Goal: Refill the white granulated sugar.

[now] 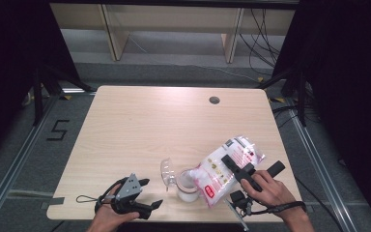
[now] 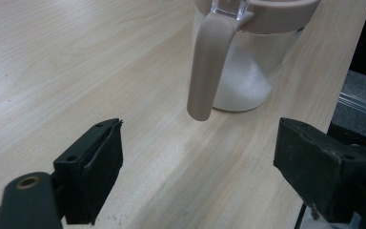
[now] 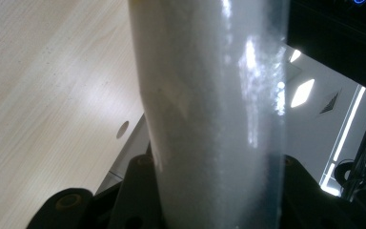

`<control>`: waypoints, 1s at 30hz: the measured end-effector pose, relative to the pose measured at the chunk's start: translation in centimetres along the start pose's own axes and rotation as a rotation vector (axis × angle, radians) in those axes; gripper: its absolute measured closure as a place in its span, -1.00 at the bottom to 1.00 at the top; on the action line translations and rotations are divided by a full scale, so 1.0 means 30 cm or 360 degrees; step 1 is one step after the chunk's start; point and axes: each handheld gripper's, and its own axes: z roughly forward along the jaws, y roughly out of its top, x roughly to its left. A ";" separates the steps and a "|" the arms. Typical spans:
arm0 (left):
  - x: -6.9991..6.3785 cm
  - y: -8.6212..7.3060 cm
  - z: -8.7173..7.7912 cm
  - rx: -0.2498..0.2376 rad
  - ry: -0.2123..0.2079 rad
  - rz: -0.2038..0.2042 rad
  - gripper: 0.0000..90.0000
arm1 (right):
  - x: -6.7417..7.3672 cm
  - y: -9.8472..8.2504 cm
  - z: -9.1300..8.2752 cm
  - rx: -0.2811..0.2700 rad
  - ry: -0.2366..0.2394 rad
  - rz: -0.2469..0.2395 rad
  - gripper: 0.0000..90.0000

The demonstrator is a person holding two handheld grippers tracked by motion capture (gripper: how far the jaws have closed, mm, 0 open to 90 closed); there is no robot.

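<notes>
High view first: lower right of the frame, the right gripper [image 1: 235,166] clamps a clear bag [image 1: 224,166] of white grains, tipped over the jar [image 1: 188,186], whose lid [image 1: 167,171] stands flipped open; lower left, the left gripper [image 1: 145,193] waits with jaws apart, holding nothing; the jar sits close to the table's [image 1: 140,125] near edge, with wide bare wood behind; left gripper view: the jar's handle [image 2: 207,67] hangs ahead of empty jaws; unsteadied, the jar might tip or slide; right gripper view: the bag bulges between the jaws; a shifted mouth would likely spill grains
</notes>
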 end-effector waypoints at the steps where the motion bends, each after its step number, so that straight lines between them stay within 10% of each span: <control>1: -0.001 0.000 0.001 -0.0014 -0.0016 -0.0006 -0.63 | 0.000 0.000 0.000 0.0002 0.0000 -0.0002 0.57; 30: -0.004 0.001 0.003 -0.0044 -0.0016 -0.0024 -0.63 | -0.005 0.001 -0.009 -0.0022 -0.0005 0.0026 0.58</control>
